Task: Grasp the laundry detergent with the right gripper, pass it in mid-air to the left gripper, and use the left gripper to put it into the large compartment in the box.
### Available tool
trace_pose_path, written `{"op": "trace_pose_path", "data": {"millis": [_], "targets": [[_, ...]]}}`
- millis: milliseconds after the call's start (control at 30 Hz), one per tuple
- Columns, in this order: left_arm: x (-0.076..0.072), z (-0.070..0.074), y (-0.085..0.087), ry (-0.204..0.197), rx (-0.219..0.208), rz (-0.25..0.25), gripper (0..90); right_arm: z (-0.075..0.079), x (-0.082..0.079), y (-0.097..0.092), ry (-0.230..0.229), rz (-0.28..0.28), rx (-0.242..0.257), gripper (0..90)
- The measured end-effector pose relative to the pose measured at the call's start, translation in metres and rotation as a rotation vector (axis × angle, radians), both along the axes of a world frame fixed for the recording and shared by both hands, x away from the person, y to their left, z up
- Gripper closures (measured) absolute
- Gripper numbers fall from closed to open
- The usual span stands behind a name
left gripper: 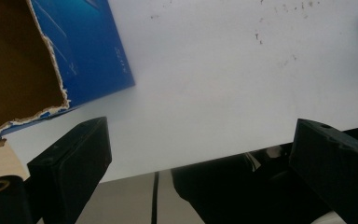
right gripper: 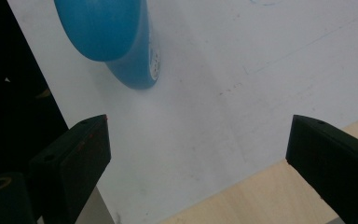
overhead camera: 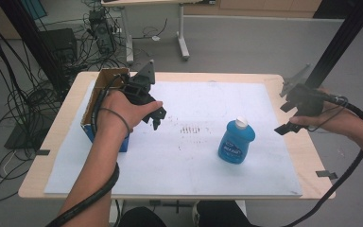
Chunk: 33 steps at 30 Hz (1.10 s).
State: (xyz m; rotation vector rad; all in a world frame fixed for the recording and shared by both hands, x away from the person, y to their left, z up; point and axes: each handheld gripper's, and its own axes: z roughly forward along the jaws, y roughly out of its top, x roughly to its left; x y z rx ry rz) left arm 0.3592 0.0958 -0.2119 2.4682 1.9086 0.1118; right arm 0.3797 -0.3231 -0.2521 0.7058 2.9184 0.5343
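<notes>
Nearest the high camera, our two forearms come up from the bottom edge, each trailing a black cable. Beyond them, going from the biggest thing down, we see the wooden table [overhead camera: 293, 156], and on it a white sheet [overhead camera: 179, 165] that covers most of the top, with wood left bare along the edges. In the right gripper view, that bare wood lies just under and beyond our right-hand jaw, with the sheet's edge running between the two jaws.

Next in size is the open cardboard box [overhead camera: 105, 80] with blue outer walls, standing at the sheet's left edge. Our left gripper [overhead camera: 157, 116] hovers just beside it, toward the middle of the sheet. In the left gripper view the box [left gripper: 88, 51] sits ahead and to the left of the jaws, its torn rim and brown inside showing. We hold this gripper's jaws spread wide with only bare sheet between them.

Smaller again is the blue bottle [overhead camera: 237, 141] with a white cap, standing upright on the sheet between our two grippers, nearer the right one. Our right gripper [overhead camera: 286, 125] hangs over the table's right margin, its jaws pointing toward the bottle yet apart from it. In the right gripper view the bottle [right gripper: 116, 37] lies ahead and to the left of the jaws. These jaws too stand wide apart, gripping nothing.

Smallest are dark specks [overhead camera: 191, 128] on the sheet, between our left gripper and the bottle.
</notes>
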Motion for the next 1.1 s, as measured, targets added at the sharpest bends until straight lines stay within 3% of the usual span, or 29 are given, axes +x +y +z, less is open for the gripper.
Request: {"op": "trace_pose_path", "data": {"millis": [633,1100], "targets": [[-0.001,-0.004,0.0,0.003,-0.007,0.001,5.7,-0.035,-0.031,-0.001,-0.029,-0.013,0.082,4.1],[-0.002,-0.006,0.001,0.004,-0.008,0.004,5.7,-0.073,-0.043,0.017,-0.034,-0.016,0.141,3.8]]}}
